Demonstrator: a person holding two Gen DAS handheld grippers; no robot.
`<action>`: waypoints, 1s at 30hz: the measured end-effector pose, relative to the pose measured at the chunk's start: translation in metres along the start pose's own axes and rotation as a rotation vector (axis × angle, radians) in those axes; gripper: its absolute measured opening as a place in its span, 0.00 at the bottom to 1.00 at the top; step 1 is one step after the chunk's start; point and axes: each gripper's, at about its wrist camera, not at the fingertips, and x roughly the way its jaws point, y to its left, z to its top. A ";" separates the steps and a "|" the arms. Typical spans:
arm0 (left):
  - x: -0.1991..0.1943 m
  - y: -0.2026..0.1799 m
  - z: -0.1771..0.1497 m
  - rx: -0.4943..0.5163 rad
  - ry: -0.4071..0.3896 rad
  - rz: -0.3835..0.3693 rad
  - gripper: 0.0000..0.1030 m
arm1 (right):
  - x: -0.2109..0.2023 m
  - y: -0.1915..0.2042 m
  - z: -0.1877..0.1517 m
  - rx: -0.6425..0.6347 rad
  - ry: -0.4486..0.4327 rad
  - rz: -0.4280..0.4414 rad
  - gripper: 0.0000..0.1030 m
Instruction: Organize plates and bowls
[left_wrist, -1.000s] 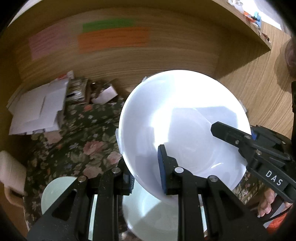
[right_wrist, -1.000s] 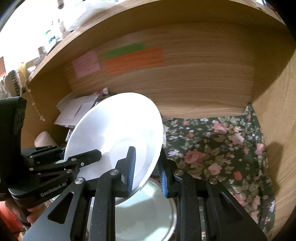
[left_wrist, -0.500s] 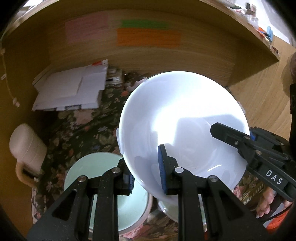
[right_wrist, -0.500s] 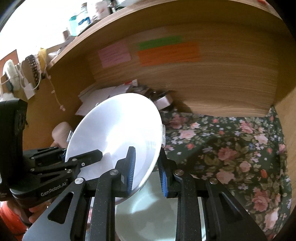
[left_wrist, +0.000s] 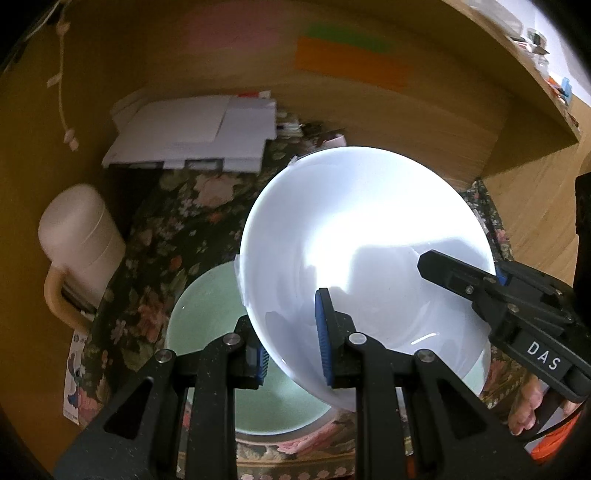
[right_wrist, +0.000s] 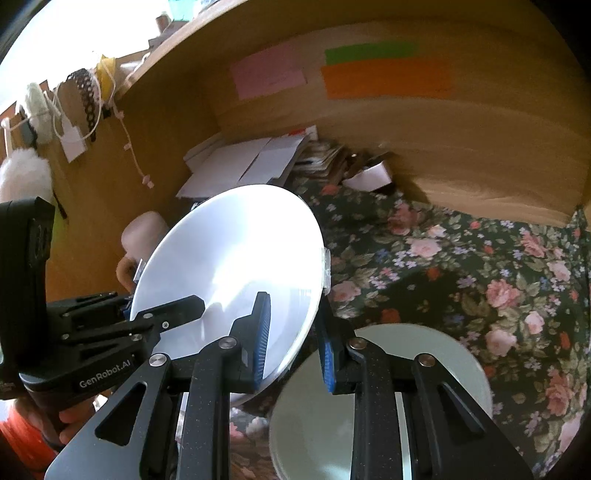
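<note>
A large white bowl (left_wrist: 362, 236) is held tilted in the air by both grippers. My left gripper (left_wrist: 291, 350) is shut on its near rim, one pad inside and one outside. My right gripper (right_wrist: 295, 339) is shut on the opposite rim, and it also shows in the left wrist view (left_wrist: 495, 291). The white bowl shows in the right wrist view (right_wrist: 236, 266) too. Below it a pale green bowl (left_wrist: 210, 325) sits on the floral cloth. A pale green plate (right_wrist: 406, 373) lies below my right gripper.
A cream mug (left_wrist: 79, 240) stands at the left on the floral cloth (right_wrist: 480, 266). A stack of white papers (left_wrist: 192, 133) lies at the back by the wooden wall (right_wrist: 461, 147) with coloured notes. Wooden side walls close in on both sides.
Both grippers have carried the white bowl leftward and back. The green bowl, mug and papers have come more into the left wrist view. Both grips stay the same.
</note>
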 end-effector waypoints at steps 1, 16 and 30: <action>0.001 0.004 -0.002 -0.008 0.005 0.003 0.21 | 0.003 0.002 -0.001 -0.002 0.007 0.004 0.21; 0.016 0.046 -0.027 -0.070 0.083 0.032 0.21 | 0.047 0.025 -0.015 0.001 0.109 0.046 0.21; 0.023 0.062 -0.036 -0.099 0.112 0.018 0.20 | 0.061 0.033 -0.020 -0.027 0.160 0.020 0.22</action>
